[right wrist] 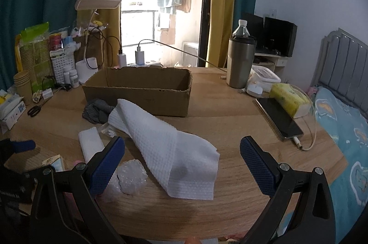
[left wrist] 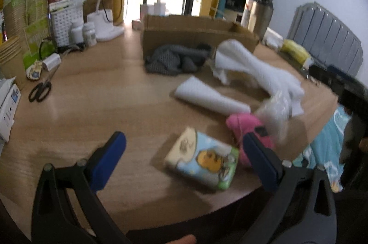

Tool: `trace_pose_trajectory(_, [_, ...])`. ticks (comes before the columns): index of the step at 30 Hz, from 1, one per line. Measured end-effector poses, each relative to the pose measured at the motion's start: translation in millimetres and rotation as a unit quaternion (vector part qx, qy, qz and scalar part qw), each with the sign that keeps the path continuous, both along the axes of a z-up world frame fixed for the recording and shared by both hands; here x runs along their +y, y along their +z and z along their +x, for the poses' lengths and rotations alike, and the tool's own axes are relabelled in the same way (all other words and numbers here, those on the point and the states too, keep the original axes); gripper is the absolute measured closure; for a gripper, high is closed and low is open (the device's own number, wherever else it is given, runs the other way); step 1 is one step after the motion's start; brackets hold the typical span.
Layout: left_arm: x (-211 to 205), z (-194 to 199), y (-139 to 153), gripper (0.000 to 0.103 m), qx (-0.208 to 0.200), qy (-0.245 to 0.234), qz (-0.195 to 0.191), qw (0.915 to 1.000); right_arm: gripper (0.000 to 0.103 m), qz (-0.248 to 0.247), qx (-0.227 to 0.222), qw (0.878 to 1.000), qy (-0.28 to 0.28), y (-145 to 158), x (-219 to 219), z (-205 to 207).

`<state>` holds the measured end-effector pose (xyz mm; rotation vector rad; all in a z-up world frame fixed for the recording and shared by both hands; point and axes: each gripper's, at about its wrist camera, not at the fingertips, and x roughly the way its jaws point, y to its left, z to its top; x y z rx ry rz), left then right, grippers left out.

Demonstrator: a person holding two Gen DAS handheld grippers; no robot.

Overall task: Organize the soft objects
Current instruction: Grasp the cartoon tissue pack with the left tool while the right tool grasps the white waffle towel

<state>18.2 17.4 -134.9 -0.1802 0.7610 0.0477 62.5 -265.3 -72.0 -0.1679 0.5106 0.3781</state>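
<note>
An open cardboard box stands at the table's middle back; it also shows in the left wrist view. Soft things lie before it: a grey knit cloth, a white waffle towel, a folded white cloth, a pink cloth, crumpled bubble wrap and a cartoon-print tissue pack. My left gripper is open and empty, its jaws either side of the tissue pack and above it. My right gripper is open and empty over the white towel's near end.
Scissors, bottles, a white basket and a desk lamp crowd the left. A steel tumbler, a yellow tissue pack and a charging phone sit right. A bed lies beyond the table's right edge.
</note>
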Motion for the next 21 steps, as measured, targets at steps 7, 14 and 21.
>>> trace_pose_trajectory(7, [-9.7,3.5,-14.9,0.001,0.036,-0.022,0.022,0.9989,0.001,0.001,0.004,1.0,0.0,-2.1,-1.3,0.9])
trace_pose_trajectory(14, [-7.4,9.6,-16.3,0.001,0.037,-0.019,0.035,0.9985,0.001,0.002,0.013,1.0,-0.002,-7.8,0.1,8.2])
trace_pose_trajectory(21, [-6.7,16.1,-24.9,0.031,0.054,-0.019,0.042,0.9975,0.005,0.002,0.045,0.999,-0.002,-20.0,1.4,27.6])
